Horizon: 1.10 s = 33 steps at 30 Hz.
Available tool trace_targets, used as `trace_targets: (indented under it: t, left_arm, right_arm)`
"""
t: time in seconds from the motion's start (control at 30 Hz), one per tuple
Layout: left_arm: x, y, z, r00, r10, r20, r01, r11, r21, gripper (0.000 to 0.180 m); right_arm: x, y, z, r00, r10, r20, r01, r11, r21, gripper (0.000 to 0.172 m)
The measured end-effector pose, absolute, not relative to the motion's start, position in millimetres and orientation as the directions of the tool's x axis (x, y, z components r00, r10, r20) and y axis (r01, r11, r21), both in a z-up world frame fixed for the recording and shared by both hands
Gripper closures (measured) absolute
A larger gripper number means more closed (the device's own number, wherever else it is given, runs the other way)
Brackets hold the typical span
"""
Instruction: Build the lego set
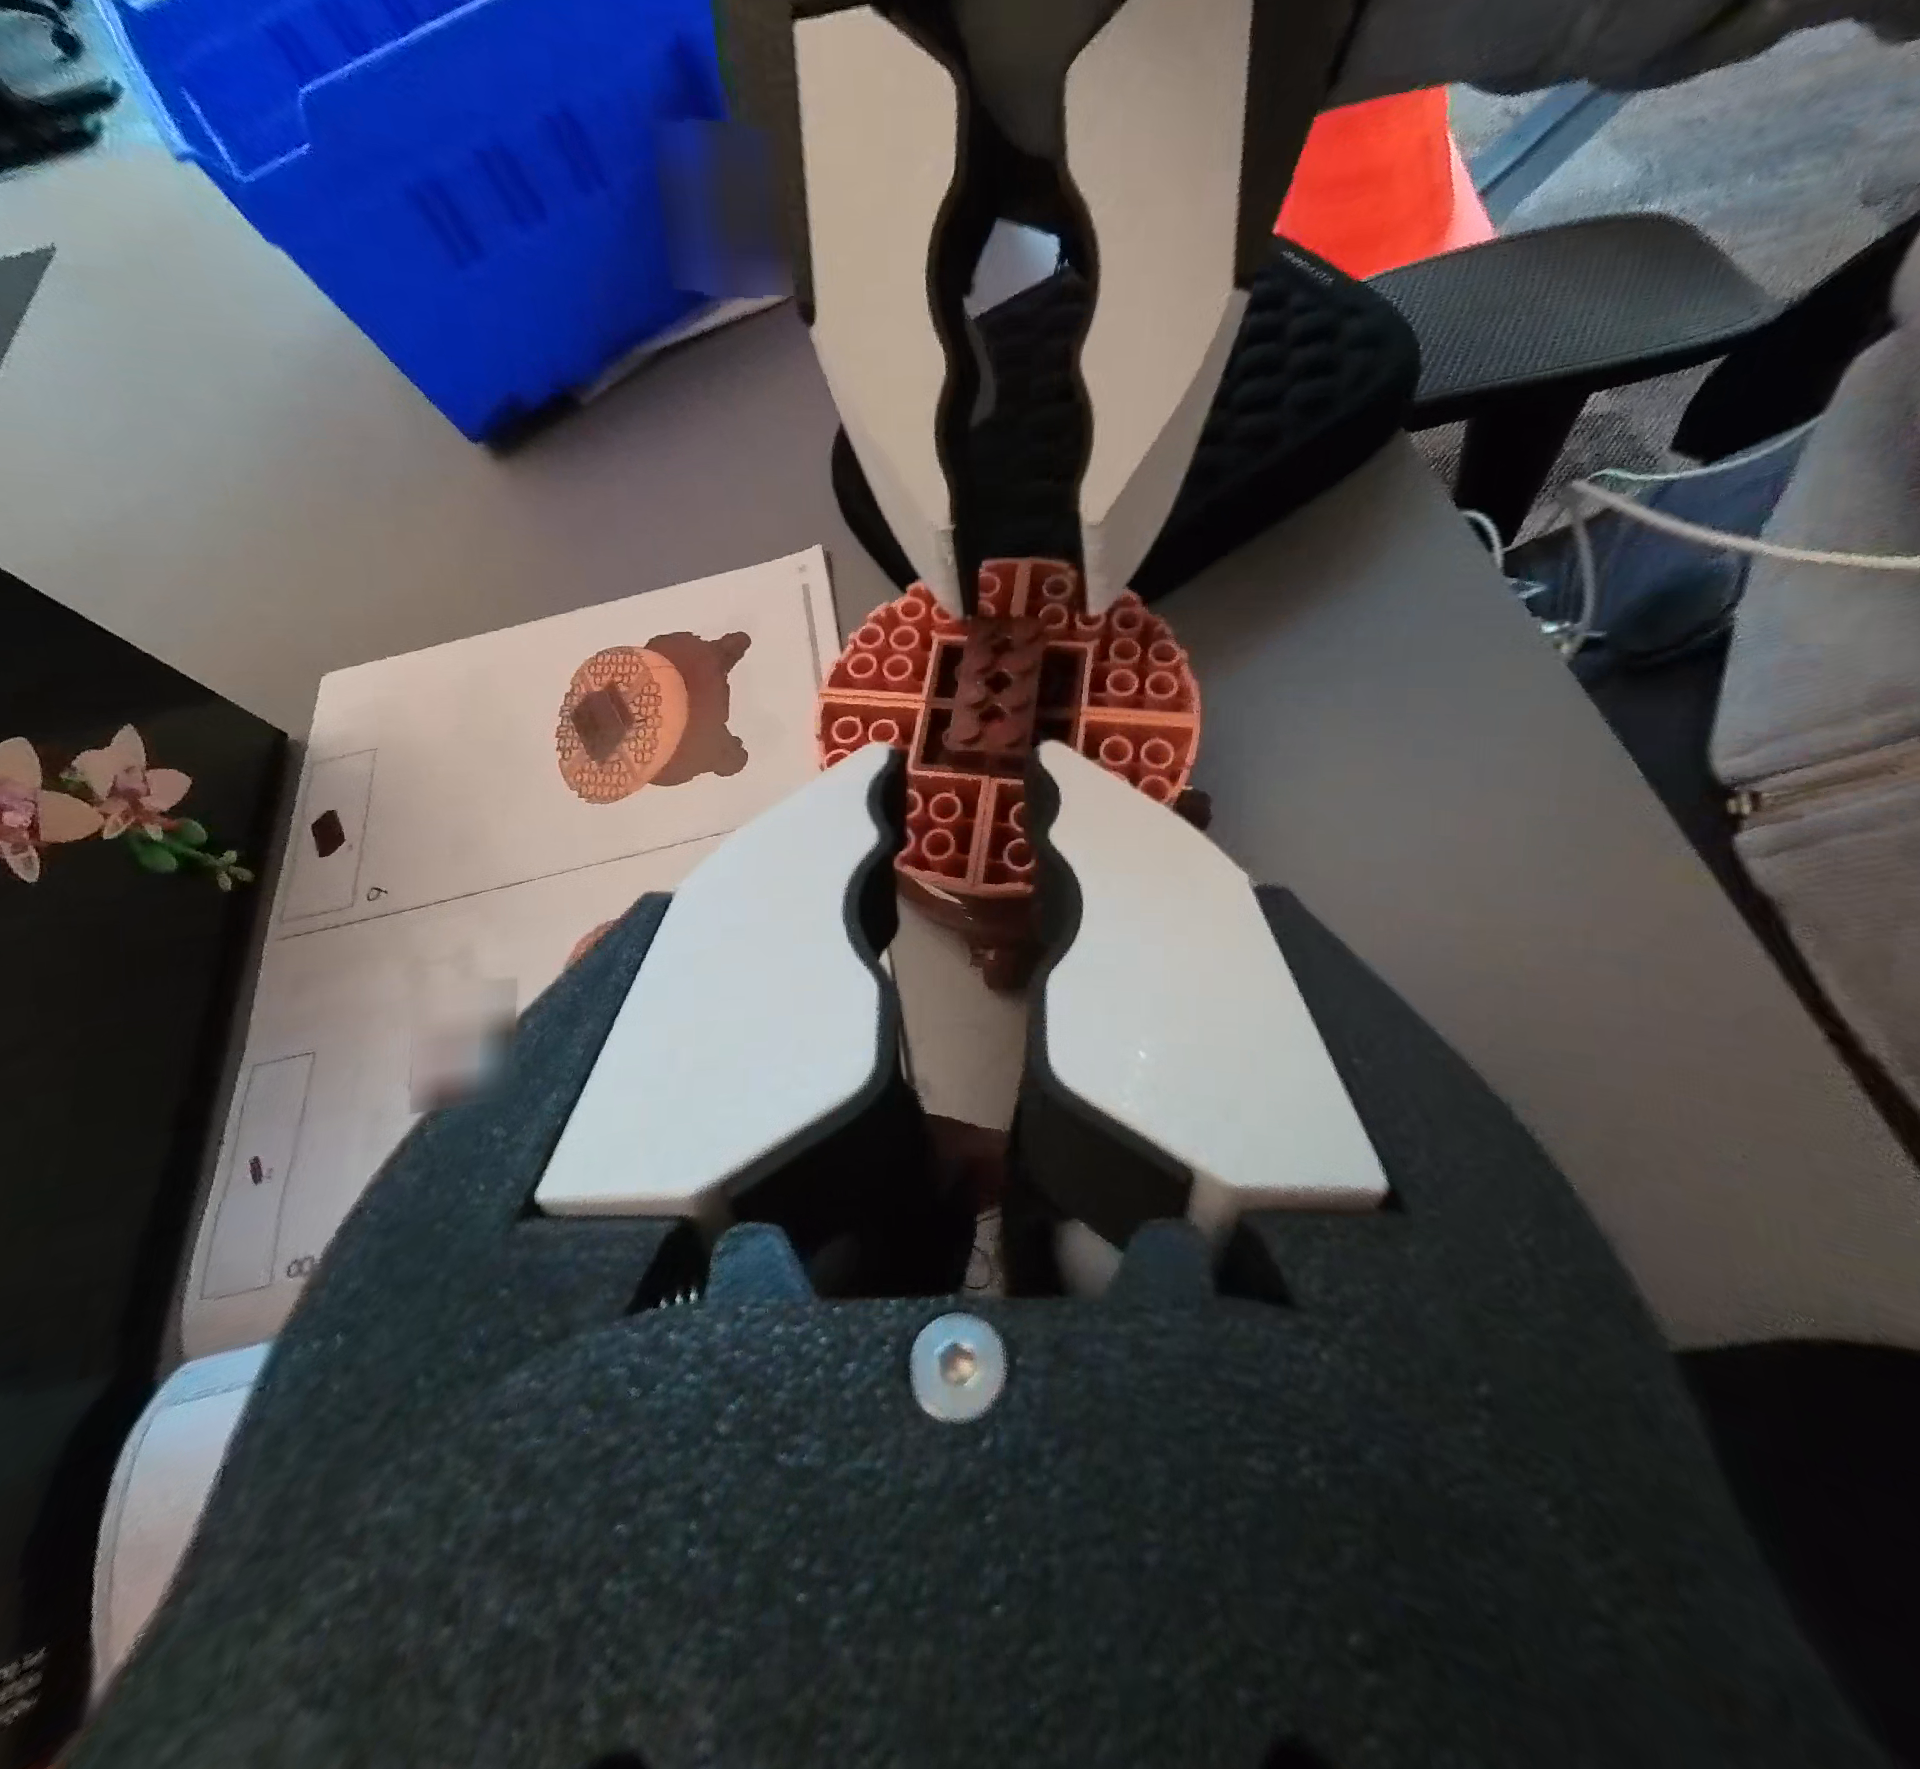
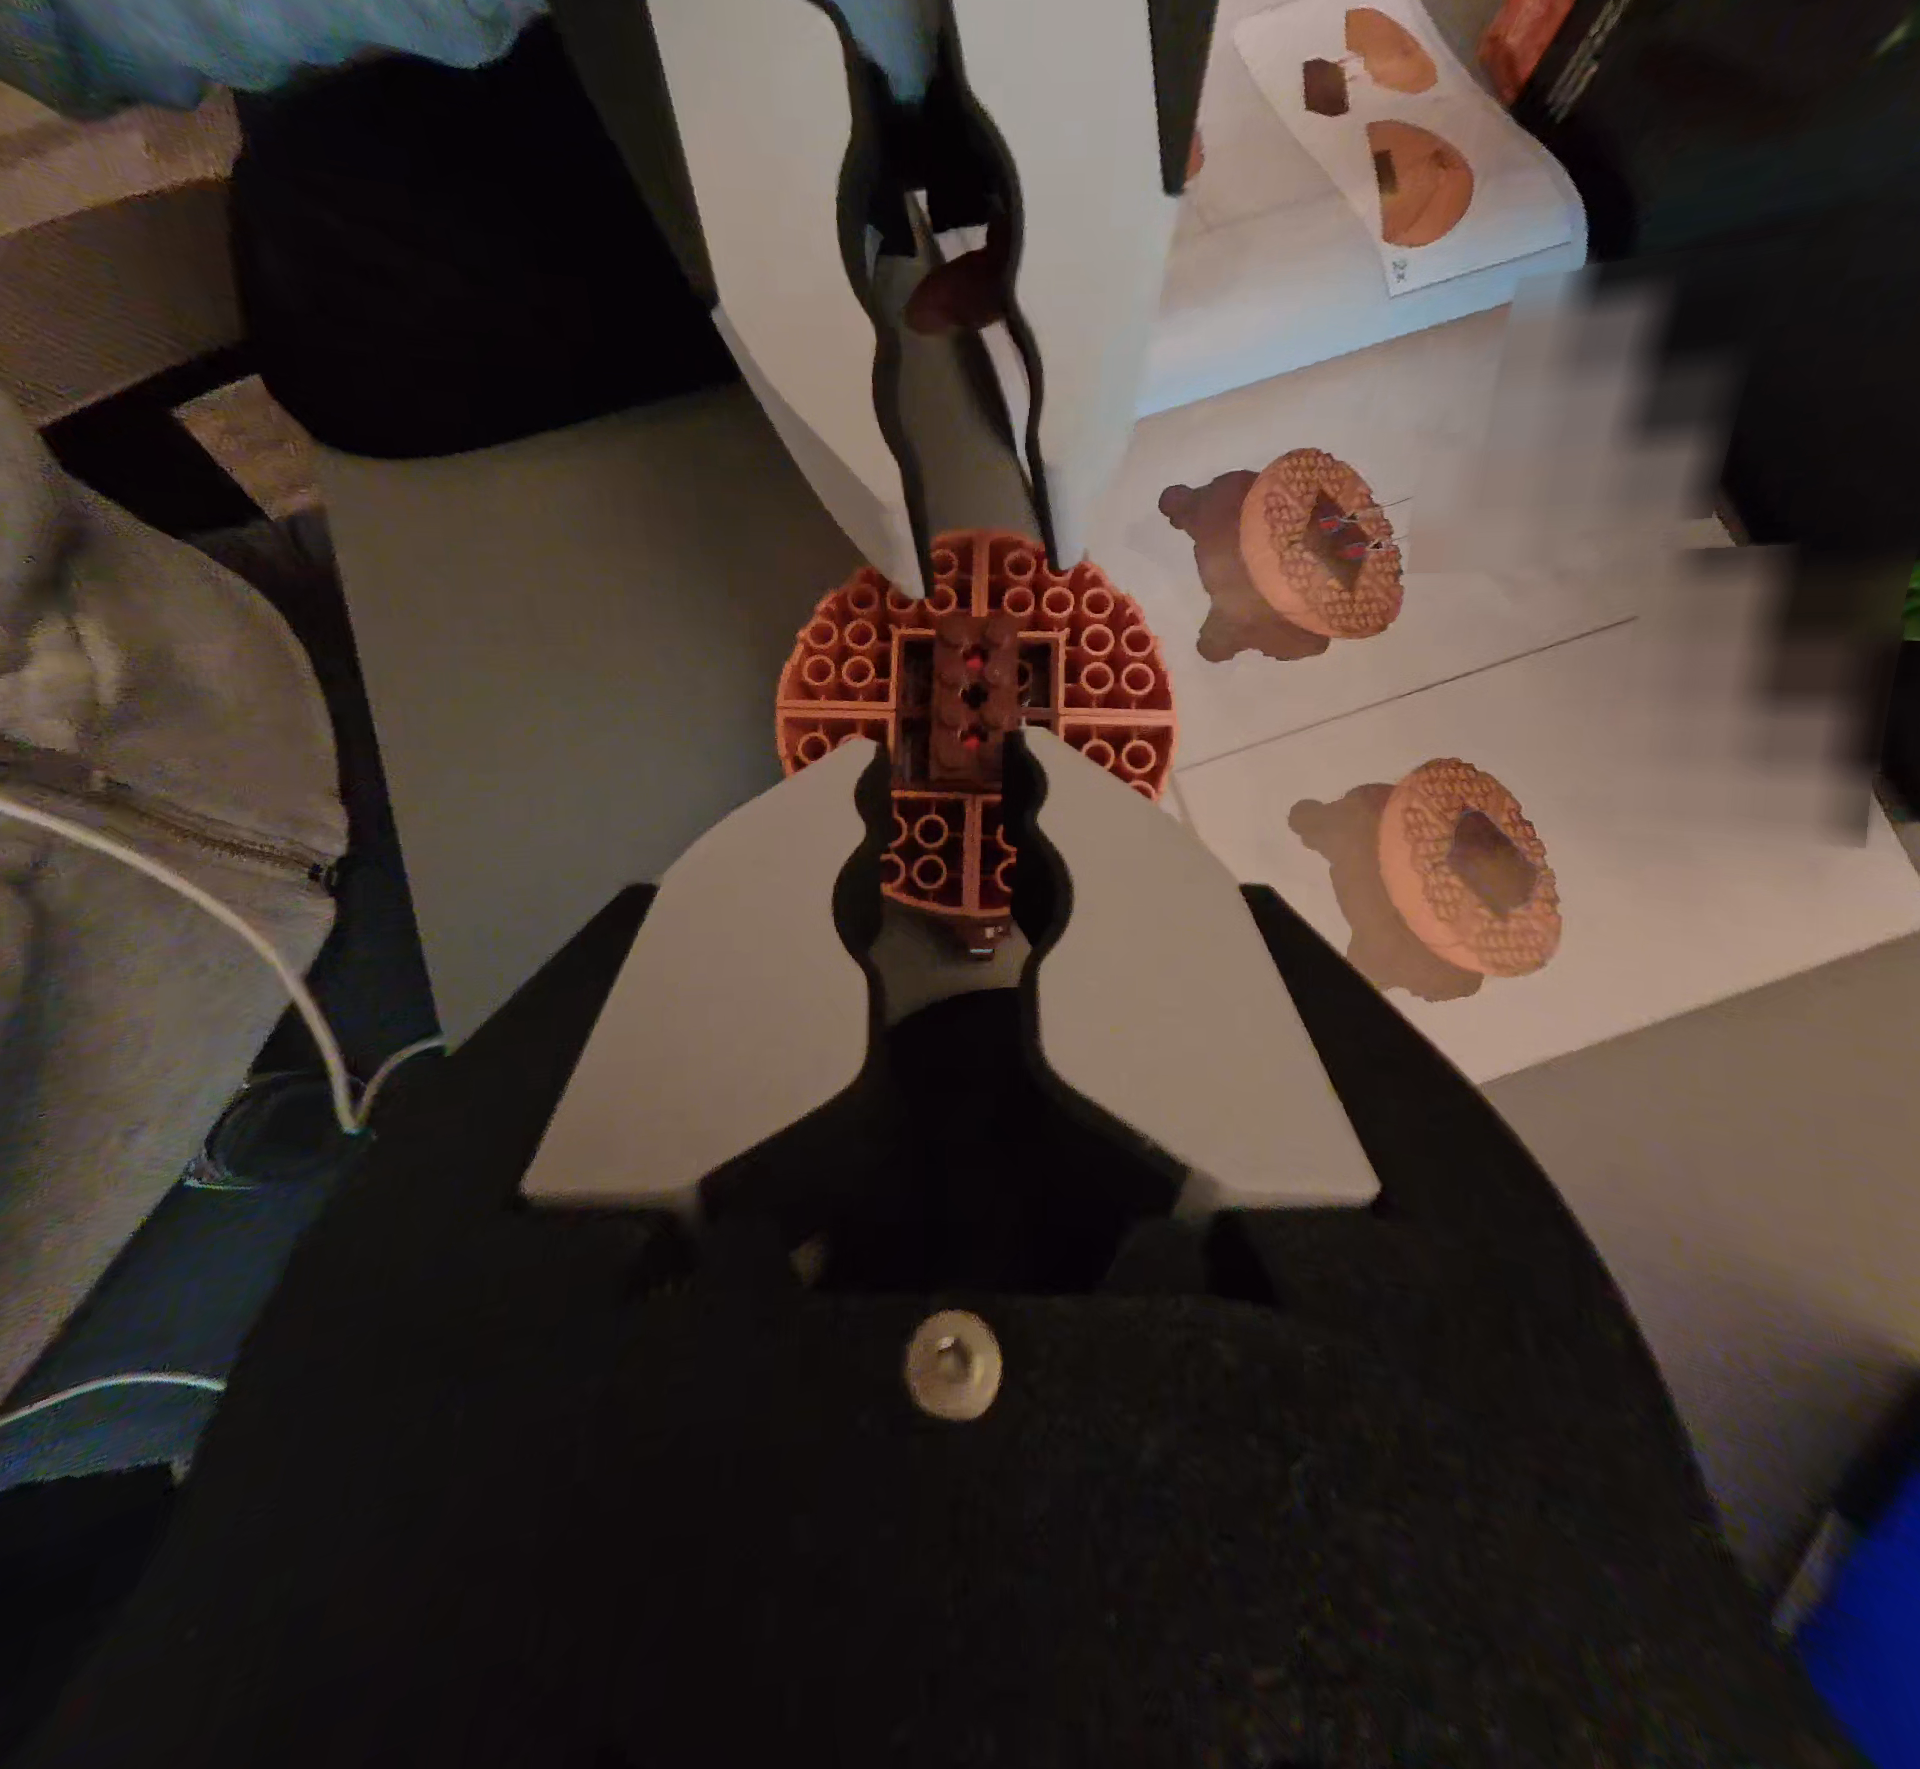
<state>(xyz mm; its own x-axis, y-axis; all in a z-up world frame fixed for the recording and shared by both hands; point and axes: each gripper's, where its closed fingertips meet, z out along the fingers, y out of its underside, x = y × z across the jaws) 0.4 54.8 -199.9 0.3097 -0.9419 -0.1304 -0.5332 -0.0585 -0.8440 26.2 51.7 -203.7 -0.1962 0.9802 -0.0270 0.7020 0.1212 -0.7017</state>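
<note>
A round orange studded brick assembly point(image 1: 1132, 680) stands on the grey table point(image 1: 1403, 836), with a dark brown brick point(image 1: 992, 680) in its square centre recess. My left gripper point(image 1: 966, 758) hovers over the near end of the brown brick, jaws apart, pads not touching it. My right gripper point(image 1: 1027, 592) faces it from the far side, also apart over the brick's other end. In the right wrist view the assembly point(image 2: 1101, 670) and brown brick point(image 2: 971, 691) lie between my right gripper point(image 2: 948, 748) and the left gripper point(image 2: 987, 571). A dark gap shows between pad and brick.
A blue bin point(image 1: 416, 109) stands at the back left, an instruction sheet point(image 1: 520, 784) and a black box point(image 1: 104, 888) at the left. An orange cone point(image 1: 1382, 181) and a black mesh chair point(image 1: 1558, 317) lie beyond the table's right edge. More instruction pages point(image 2: 1455, 701) lie beside the assembly. My left and right fingertips are right by each other.
</note>
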Motion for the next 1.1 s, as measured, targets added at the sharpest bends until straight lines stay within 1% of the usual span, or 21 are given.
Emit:
trace_targets:
  t: [0.13, 0.27, 0.33, 0.43, 0.57, 0.67, 0.77, 0.83, 0.93, 1.0, 1.03, 1.07, 1.1]
  left_arm:
    - [4.3, 55.2, -209.8, 0.301, -0.944, -0.137, -0.561, -0.06, -0.826, 0.158]
    - [7.5, 57.0, -209.3, 0.305, -0.943, -0.133, -0.553, -0.062, -0.831, 0.158]
    - [8.7, 55.1, -209.5, 0.289, -0.949, -0.126, -0.549, -0.056, -0.834, 0.163]
    - [9.0, 54.0, -209.5, 0.271, -0.956, -0.117, -0.546, -0.052, -0.836, 0.165]
    - [9.3, 53.5, -206.9, 0.23, -0.966, -0.116, -0.566, -0.035, -0.824, 0.164]
    - [12.1, 53.4, -194.0, 0.207, -0.972, -0.113, -0.549, -0.02, -0.835, 0.162]
    - [10.5, 53.0, -202.1, 0.165, -0.977, -0.131, -0.636, -0.004, -0.772, 0.17]
    - [14.5, 50.5, -203.1, 0.148, -0.984, -0.098, -0.635, -0.019, -0.772, 0.174]
    - [16.4, 51.9, -204.8, 0.152, -0.986, -0.068, -0.635, -0.044, -0.772, 0.172]
    - [15.4, 53.7, -204.2, 0.157, -0.984, -0.083, -0.647, -0.039, -0.762, 0.168]
    - [14.2, 55.3, -203.8, 0.166, -0.981, -0.104, -0.659, -0.032, -0.752, 0.163]
    - [12.8, 55.3, -204.1, 0.167, -0.979, -0.114, -0.677, -0.03, -0.736, 0.154]
    - [11.6, 53.8, -205.3, 0.161, -0.981, -0.112, -0.695, -0.032, -0.718, 0.153]
  right_arm:
    - [22.7, 54.1, -206.2, -0.206, 0.978, 0.004, 0.701, 0.151, -0.697, 0.157]
    - [22.0, 56.4, -207.2, -0.214, 0.976, 0.024, 0.711, 0.172, -0.682, 0.157]
    - [22.2, 55.8, -207.5, -0.22, 0.975, 0.015, 0.715, 0.172, -0.677, 0.159]
    - [22.3, 55.6, -207.9, -0.223, 0.975, 0.022, 0.722, 0.18, -0.668, 0.159]
    - [22.6, 55.8, -208.5, -0.234, 0.972, 0.036, 0.75, 0.204, -0.629, 0.159]
    - [22.9, 55.9, -208.8, -0.247, 0.968, 0.05, 0.77, 0.228, -0.596, 0.158]
    - [23.1, 56.0, -209.1, -0.251, 0.967, 0.047, 0.783, 0.231, -0.577, 0.158]
    - [23.0, 56.0, -209.3, -0.254, 0.966, 0.038, 0.787, 0.23, -0.572, 0.158]
    - [23.3, 56.1, -209.5, -0.257, 0.966, 0.024, 0.793, 0.225, -0.566, 0.158]
    - [23.5, 56.1, -209.6, -0.259, 0.966, 0.022, 0.797, 0.227, -0.561, 0.158]
    - [23.5, 56.2, -209.7, -0.26, 0.965, 0.024, 0.799, 0.229, -0.556, 0.158]
    - [23.5, 56.1, -209.7, -0.263, 0.964, 0.029, 0.8, 0.234, -0.553, 0.158]
    - [23.5, 56.1, -209.7, -0.263, 0.964, 0.031, 0.801, 0.236, -0.55, 0.158]
